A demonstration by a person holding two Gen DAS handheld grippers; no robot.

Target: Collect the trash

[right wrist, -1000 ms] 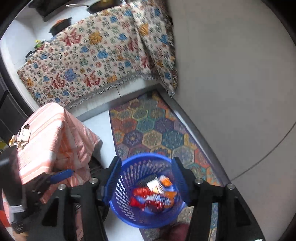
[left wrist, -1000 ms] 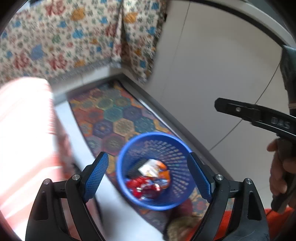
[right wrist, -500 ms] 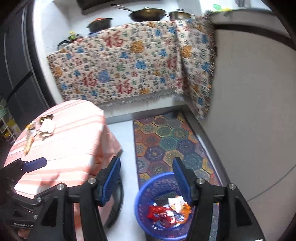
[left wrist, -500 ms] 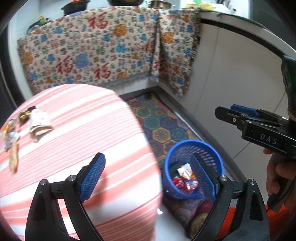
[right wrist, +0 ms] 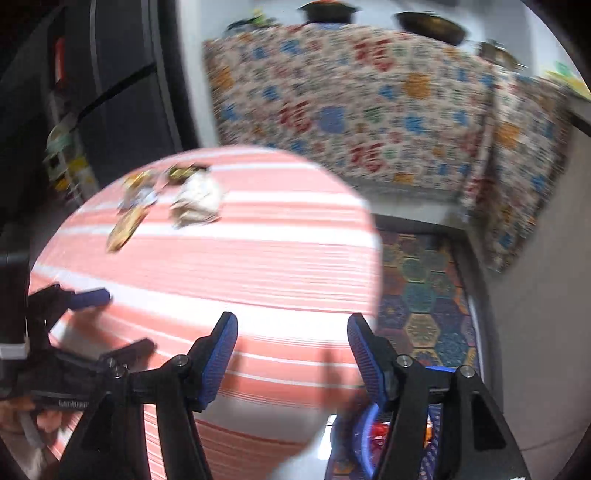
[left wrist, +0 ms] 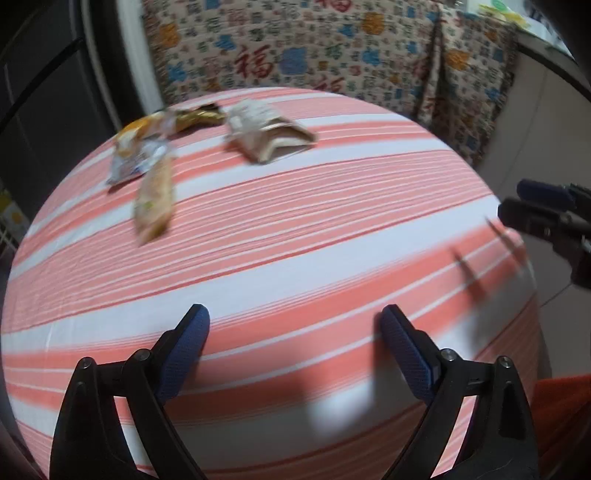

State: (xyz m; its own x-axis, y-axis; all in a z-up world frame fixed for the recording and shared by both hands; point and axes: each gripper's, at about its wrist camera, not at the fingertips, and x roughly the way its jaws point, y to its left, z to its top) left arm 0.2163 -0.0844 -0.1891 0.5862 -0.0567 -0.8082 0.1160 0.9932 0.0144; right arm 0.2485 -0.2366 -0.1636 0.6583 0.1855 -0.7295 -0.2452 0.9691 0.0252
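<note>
Several wrappers lie at the far side of a round table with a pink striped cloth (left wrist: 295,258): a crumpled white paper wrapper (left wrist: 267,134), a tan snack packet (left wrist: 154,201), a white and orange packet (left wrist: 135,157) and a gold wrapper (left wrist: 195,116). In the right wrist view the same wrappers show, with the white paper wrapper (right wrist: 197,201) among them. My left gripper (left wrist: 293,341) is open and empty over the near table edge. My right gripper (right wrist: 291,345) is open and empty over the table's right edge. The blue trash basket (right wrist: 364,439) sits on the floor below it, mostly hidden.
A patterned cloth (left wrist: 332,55) hangs over the counter behind the table. A hexagon rug (right wrist: 424,295) lies on the floor to the right. A dark cabinet (right wrist: 110,92) stands at the left. Pots (right wrist: 428,22) sit on the counter.
Both grippers have swung up and left from over the blue basket to over the striped table. The wrappers are now closer. Both stay open.
</note>
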